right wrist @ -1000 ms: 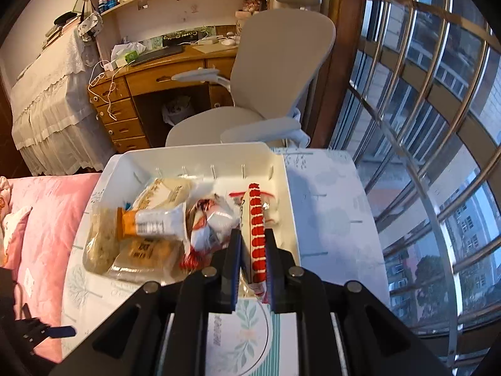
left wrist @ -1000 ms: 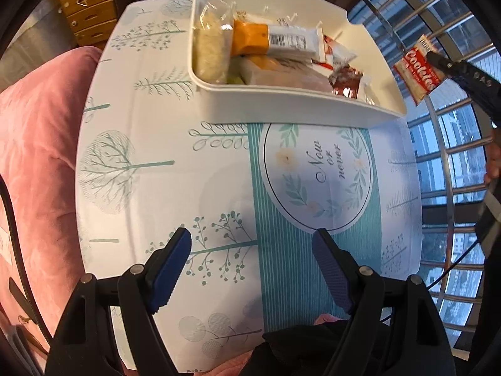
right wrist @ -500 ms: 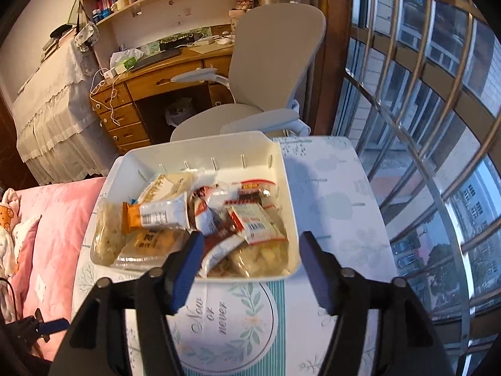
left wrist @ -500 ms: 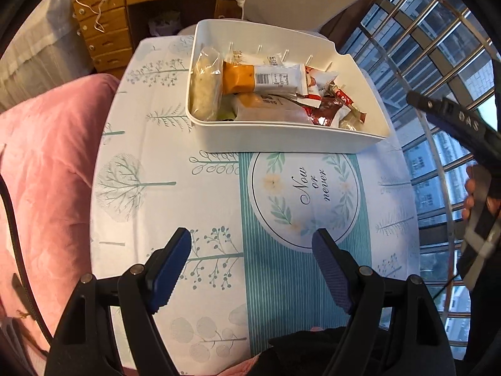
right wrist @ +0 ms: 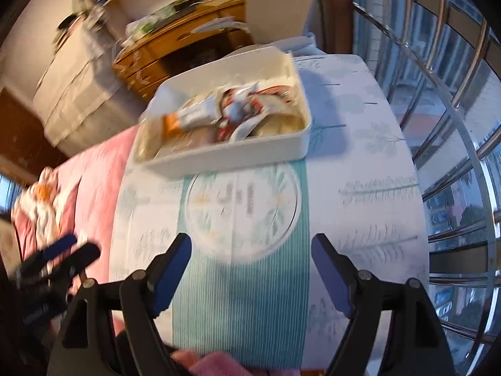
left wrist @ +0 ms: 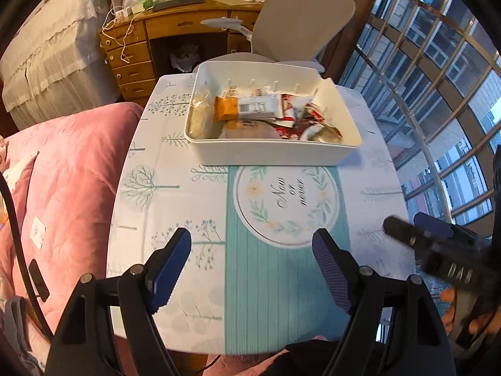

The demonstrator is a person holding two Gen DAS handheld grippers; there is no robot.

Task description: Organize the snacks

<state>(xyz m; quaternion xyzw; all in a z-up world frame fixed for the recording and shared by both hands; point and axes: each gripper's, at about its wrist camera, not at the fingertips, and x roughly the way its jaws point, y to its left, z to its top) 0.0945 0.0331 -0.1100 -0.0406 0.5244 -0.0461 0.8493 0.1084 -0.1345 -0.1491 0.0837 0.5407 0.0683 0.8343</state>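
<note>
Hovering: left gripper (left wrist: 252, 263) and right gripper (right wrist: 250, 266) both spread wide, empty, above table (left wrist: 150, 206). Snacks (left wrist: 266, 116) all inside white bin (left wrist: 269, 152) at far edge. No loose packets visible; judge task near done. Scan tabletop before retracting.

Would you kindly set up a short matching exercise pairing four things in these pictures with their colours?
Things:
1. bin
2. quilt
3. desk
4. left tool pads

Colours:
A. pink
B. blue
C. white
D. brown wood

Pairs: 1-C, 2-A, 3-D, 4-B
</note>
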